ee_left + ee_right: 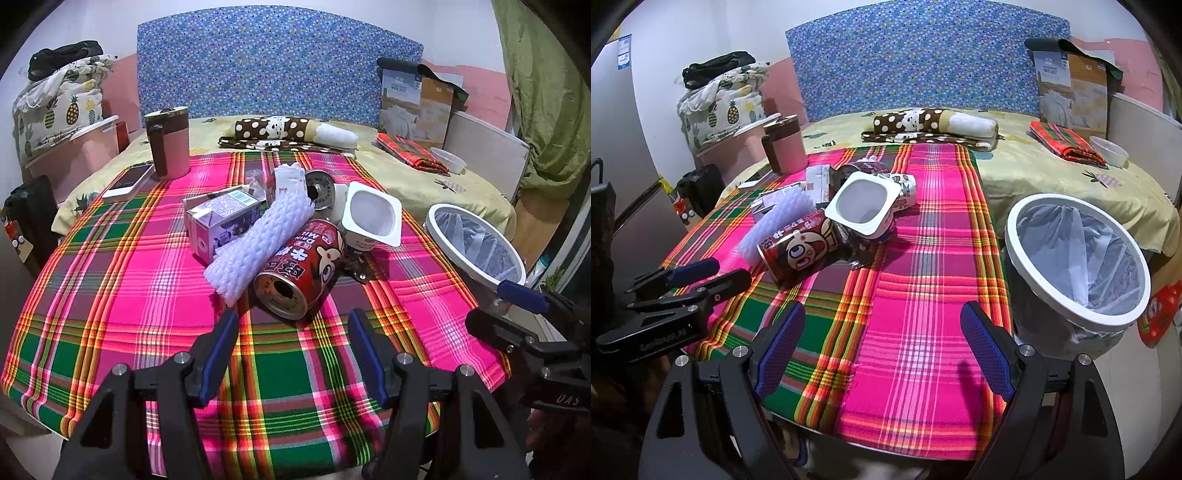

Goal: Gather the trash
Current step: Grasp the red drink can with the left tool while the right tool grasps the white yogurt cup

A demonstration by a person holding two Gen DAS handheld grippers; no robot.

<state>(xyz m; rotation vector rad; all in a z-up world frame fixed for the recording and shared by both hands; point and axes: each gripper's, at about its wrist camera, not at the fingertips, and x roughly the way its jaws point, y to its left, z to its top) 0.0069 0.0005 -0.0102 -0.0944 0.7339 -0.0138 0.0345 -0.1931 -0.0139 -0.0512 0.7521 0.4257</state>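
Trash pile point(291, 229) sits mid-frame in the left wrist view on the pink plaid cloth point(147, 295): red milk can point(301, 267) on its side, open end toward the camera, white foam net sleeve point(258, 240) leaning against its left flank, purple carton point(221, 221) behind that, empty white yogurt cup point(371, 216) tipped at the can's upper right. Left gripper point(293, 325) is just below the can, jaws spread wide, nothing between them, not touching it. Right gripper point(882, 325) at bottom centre of its own view, also spread and empty, over bare cloth, pile well apart at upper left. White-rimmed bin point(1075, 258) with a clear liner stands at the right, beside the cloth edge.
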